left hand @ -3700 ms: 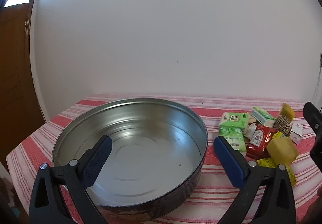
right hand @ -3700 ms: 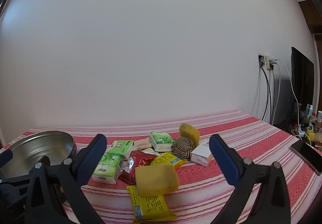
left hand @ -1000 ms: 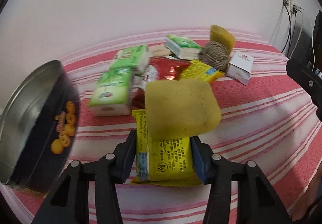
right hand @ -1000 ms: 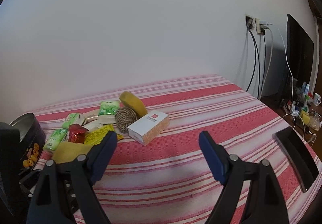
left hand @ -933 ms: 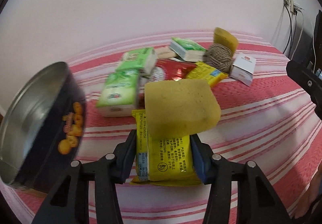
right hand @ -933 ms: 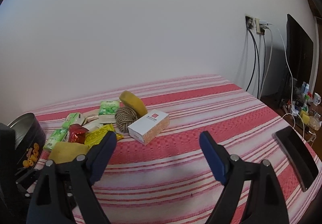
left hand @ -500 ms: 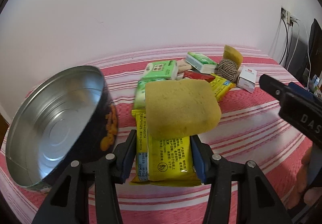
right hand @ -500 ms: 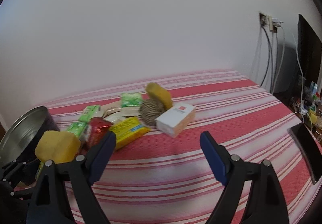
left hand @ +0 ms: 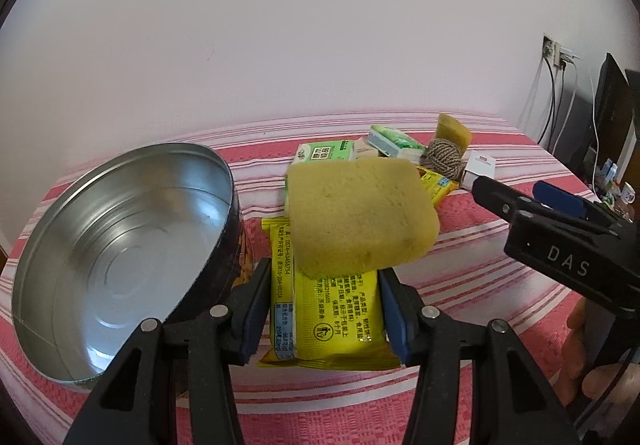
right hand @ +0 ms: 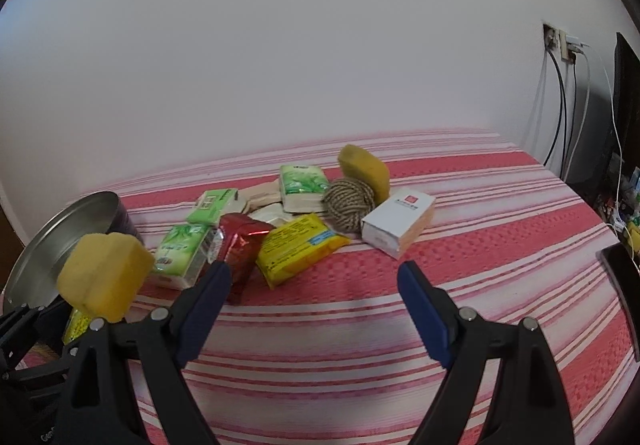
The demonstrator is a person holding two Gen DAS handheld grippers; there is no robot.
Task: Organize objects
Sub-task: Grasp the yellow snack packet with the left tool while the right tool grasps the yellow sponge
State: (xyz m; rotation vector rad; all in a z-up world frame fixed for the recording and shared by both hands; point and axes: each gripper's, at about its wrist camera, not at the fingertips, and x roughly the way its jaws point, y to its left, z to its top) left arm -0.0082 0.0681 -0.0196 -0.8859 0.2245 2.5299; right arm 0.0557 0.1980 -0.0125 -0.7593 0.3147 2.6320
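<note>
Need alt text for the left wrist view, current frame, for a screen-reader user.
The left gripper is shut on a yellow snack packet with a yellow sponge riding on top, beside an empty round metal tin on a red-striped tablecloth. Behind lie tissue packs and a twine ball; the open right gripper enters at right.

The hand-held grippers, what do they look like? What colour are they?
Each hand-held gripper, left and right, has black plastic arms shaped like a clamp, with round silver rivets and blue ribbed pads on the fingertips. White letters "DAS" are printed on the right one's black body.
</note>
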